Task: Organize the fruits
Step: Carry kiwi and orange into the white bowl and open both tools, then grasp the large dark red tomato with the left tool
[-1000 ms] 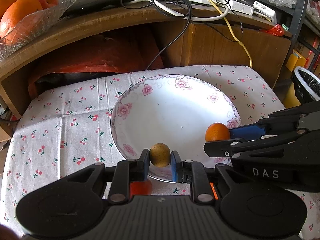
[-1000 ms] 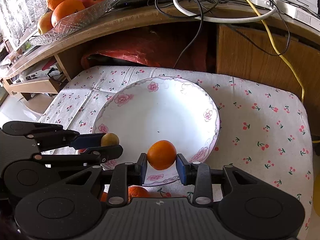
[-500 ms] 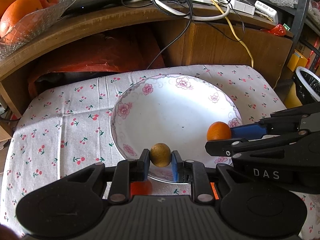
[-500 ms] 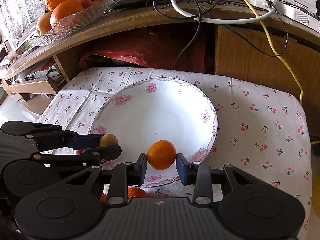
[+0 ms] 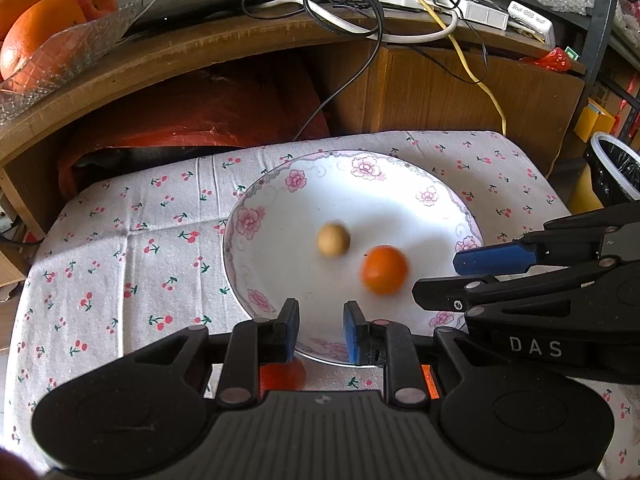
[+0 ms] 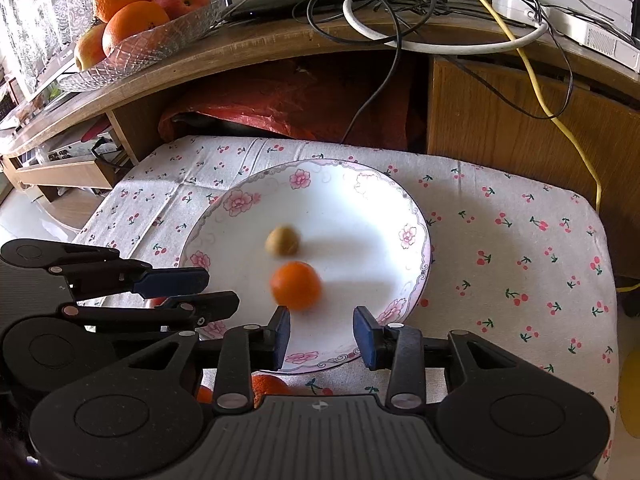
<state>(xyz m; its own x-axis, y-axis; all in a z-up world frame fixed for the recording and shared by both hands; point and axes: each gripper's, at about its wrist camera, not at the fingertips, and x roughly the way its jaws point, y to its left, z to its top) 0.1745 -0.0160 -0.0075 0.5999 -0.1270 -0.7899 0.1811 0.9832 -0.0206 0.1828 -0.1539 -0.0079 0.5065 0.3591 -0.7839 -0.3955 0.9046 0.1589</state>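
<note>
A white plate [image 5: 384, 184] [image 6: 360, 200] with pink flowers lies on the cherry-print cloth. Inside it are a small tan-brown fruit [image 5: 333, 239] [image 6: 282, 241] and a small orange [image 5: 384, 269] [image 6: 296, 285], both blurred. My left gripper [image 5: 319, 332] is open at the plate's near rim with nothing between its fingers; it also shows at the left of the right wrist view [image 6: 202, 290]. My right gripper [image 6: 322, 337] is open too, just behind the orange; its blue-padded fingers [image 5: 496, 259] reach in from the right in the left wrist view.
More orange fruit [image 5: 282, 374] [image 6: 268, 386] lies on the cloth under the grippers. A glass bowl [image 6: 152, 44] of oranges and apples stands on the wooden shelf [image 5: 224, 44] behind, among cables. A black bin [image 5: 616, 172] stands at the far right.
Both grippers have opened and let go of their fruit. The tan fruit and the orange now lie in the plate, blurred as if moving.
</note>
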